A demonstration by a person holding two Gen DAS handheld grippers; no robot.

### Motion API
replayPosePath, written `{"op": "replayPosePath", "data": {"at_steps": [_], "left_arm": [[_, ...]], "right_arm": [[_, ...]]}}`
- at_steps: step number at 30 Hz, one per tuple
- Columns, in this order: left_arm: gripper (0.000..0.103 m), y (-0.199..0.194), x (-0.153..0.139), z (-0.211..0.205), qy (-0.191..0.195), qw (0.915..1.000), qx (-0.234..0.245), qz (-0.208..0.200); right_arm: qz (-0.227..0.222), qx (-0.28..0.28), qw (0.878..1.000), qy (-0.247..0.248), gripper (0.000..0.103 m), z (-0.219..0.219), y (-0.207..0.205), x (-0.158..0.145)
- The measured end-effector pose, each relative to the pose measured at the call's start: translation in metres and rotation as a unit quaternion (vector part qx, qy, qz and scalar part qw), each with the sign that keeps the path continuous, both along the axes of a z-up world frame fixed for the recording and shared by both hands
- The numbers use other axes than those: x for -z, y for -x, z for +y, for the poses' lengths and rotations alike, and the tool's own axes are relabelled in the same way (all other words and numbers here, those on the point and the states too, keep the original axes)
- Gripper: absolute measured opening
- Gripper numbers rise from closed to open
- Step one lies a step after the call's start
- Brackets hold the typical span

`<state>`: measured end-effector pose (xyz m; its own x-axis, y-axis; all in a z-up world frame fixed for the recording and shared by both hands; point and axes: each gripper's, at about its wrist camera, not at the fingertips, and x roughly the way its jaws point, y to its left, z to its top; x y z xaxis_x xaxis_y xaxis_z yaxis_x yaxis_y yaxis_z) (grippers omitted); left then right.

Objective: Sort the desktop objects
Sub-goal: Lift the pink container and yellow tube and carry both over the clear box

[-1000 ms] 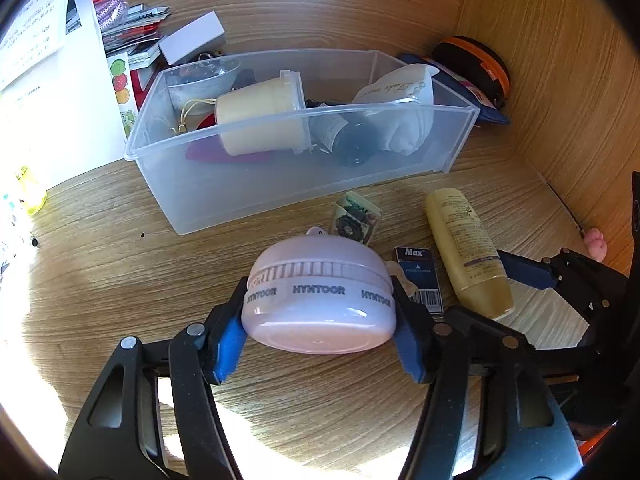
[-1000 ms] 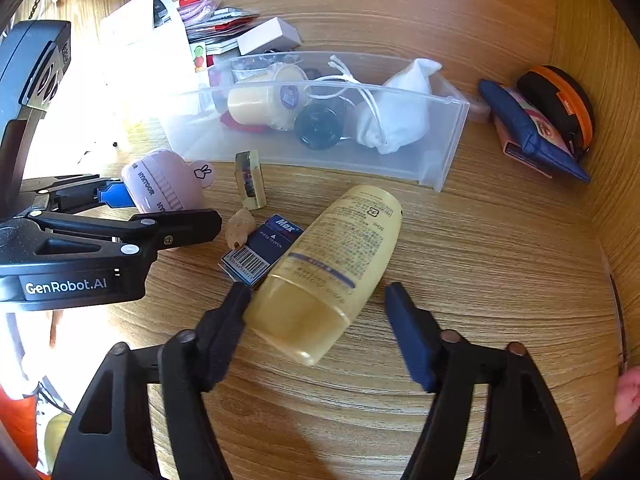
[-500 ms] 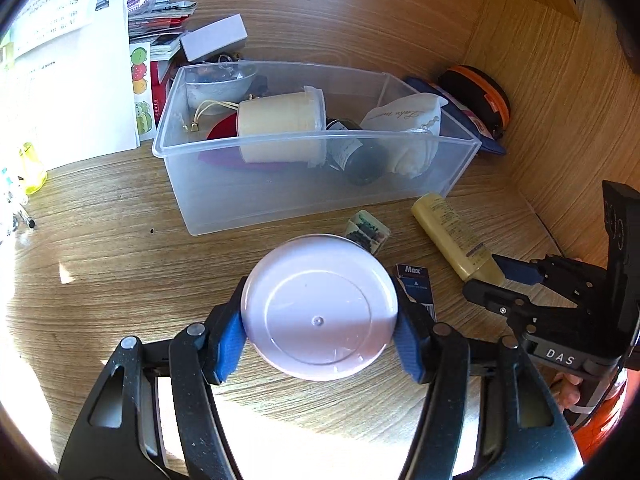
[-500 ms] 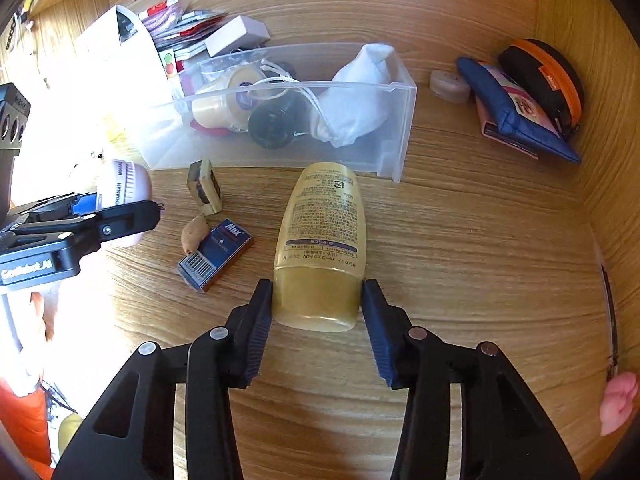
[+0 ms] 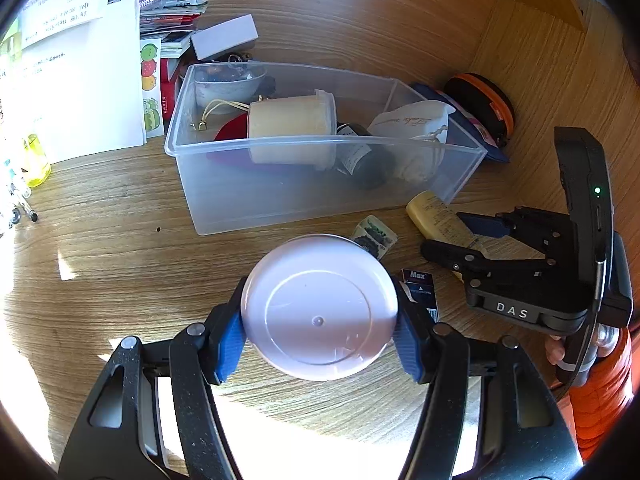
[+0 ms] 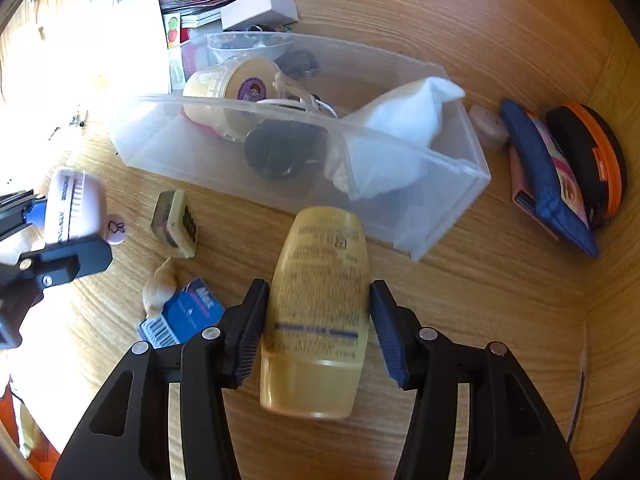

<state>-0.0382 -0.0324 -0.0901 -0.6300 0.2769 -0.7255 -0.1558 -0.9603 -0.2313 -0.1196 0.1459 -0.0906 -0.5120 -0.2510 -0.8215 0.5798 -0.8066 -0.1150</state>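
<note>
My left gripper (image 5: 320, 326) is shut on a round pale pink container (image 5: 319, 307), held above the desk with its flat base toward the camera; it also shows in the right wrist view (image 6: 74, 210). My right gripper (image 6: 318, 324) is shut on a yellow lotion bottle (image 6: 320, 308), lifted and pointing toward the clear plastic bin (image 6: 452, 184). The bin (image 5: 320, 200) holds a cream jar (image 5: 292, 128), a dark bottle (image 5: 362, 162) and a white pouch (image 5: 412, 124). In the left wrist view the right gripper (image 5: 472, 232) and bottle (image 5: 436, 216) sit near the bin's front right corner.
On the wooden desk lie a blue Max box (image 6: 184, 316), a small patterned block (image 6: 176, 224) and a tan shell-like piece (image 6: 160, 284). A blue pouch (image 6: 548, 184) and orange-rimmed case (image 6: 588, 160) lie by the right wall. Papers (image 5: 80, 60) stand at the back left.
My right gripper has lifted the yellow bottle and carried it toward the bin. My left gripper has kept the pink container raised and tipped its base further toward the camera.
</note>
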Motion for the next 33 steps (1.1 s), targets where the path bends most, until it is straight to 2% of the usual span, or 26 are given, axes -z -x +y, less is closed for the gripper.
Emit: {"op": "replayPosePath", "data": {"at_steps": [8, 11, 13, 17, 19, 20, 21, 29, 33], "left_arm": [[0.063, -0.002, -0.003, -0.003, -0.004, 0.9999, -0.006, 0.010], [0.062, -0.002, -0.004, -0.004, 0.004, 0.9999, -0.012, 0.011], [0.062, -0.004, -0.007, -0.005, -0.006, 0.9998, -0.012, 0.013], [0.062, -0.006, -0.020, -0.005, -0.009, 0.9995, -0.018, 0.024], [0.063, -0.007, -0.029, -0.005, -0.010, 0.9992, -0.017, 0.034], [0.063, -0.008, -0.034, -0.005, -0.011, 0.9990, -0.016, 0.040], [0.063, -0.009, -0.040, -0.004, -0.011, 0.9987, -0.017, 0.046], [0.063, -0.006, -0.071, -0.004, 0.008, 0.9964, -0.020, 0.082], [0.063, 0.002, -0.083, -0.006, 0.016, 0.9954, -0.024, 0.092]], "right_arm": [[0.017, 0.008, 1.000, 0.019, 0.046, 0.003, -0.004, 0.001], [0.022, 0.012, 0.999, 0.043, 0.046, 0.008, -0.008, -0.013], [0.030, 0.014, 0.998, 0.058, 0.046, 0.010, -0.014, -0.024], [0.060, 0.014, 0.995, 0.077, 0.045, 0.015, -0.024, -0.046], [0.067, 0.013, 0.994, 0.085, 0.042, 0.014, -0.025, -0.054], [0.070, 0.009, 0.994, 0.089, 0.037, 0.015, -0.027, -0.058], [0.071, 0.006, 0.993, 0.092, 0.026, 0.014, -0.028, -0.060], [0.082, -0.011, 0.991, 0.104, 0.024, 0.008, -0.028, -0.072], [0.100, -0.017, 0.988, 0.114, 0.024, 0.007, -0.029, -0.088]]}}
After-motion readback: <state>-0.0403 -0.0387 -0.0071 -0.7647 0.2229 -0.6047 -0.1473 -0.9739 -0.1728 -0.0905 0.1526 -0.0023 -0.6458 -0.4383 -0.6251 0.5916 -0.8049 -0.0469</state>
